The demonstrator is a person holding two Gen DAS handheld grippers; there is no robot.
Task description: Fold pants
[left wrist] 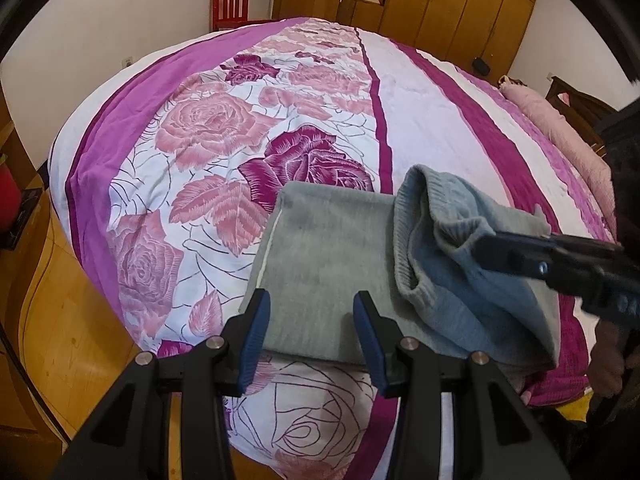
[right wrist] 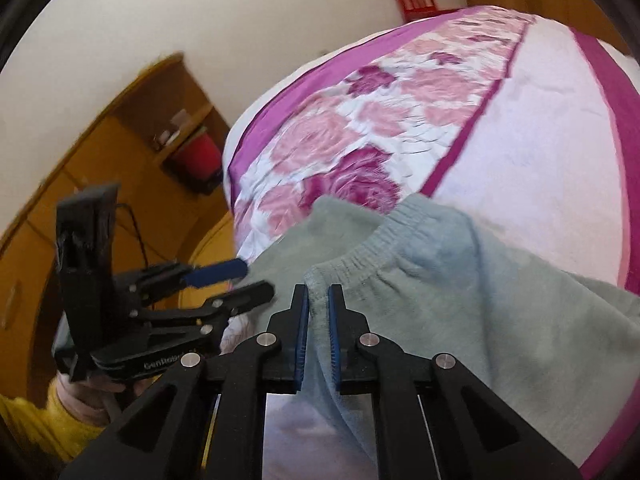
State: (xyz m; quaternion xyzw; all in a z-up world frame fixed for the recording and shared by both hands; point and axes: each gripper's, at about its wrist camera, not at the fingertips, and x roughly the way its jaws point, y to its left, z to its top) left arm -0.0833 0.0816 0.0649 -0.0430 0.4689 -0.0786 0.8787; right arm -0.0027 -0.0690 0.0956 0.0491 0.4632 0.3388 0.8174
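Note:
Grey pants (left wrist: 320,248) lie folded on the near part of the bed, with the ribbed waistband (left wrist: 404,240) pulled up off the stack. My right gripper (left wrist: 486,246) comes in from the right and is shut on a pinch of fabric just below the waistband. In the right wrist view that fabric (right wrist: 318,320) runs between the blue pads of my right gripper (right wrist: 318,292). My left gripper (left wrist: 312,296) stands open over the near edge of the folded pants, its pads apart with flat cloth showing between them. From the right wrist view, the left gripper (right wrist: 256,278) sits at the pants' left edge.
The bed cover (left wrist: 208,128) has pink and purple roses and stripes. A pink rolled quilt (left wrist: 560,128) lies at the far right. A red chair (left wrist: 230,4) and wooden wardrobes (left wrist: 460,4) stand behind. Wooden floor (left wrist: 60,320) is left of the bed. A yellow sleeve (right wrist: 24,428) holds the left gripper.

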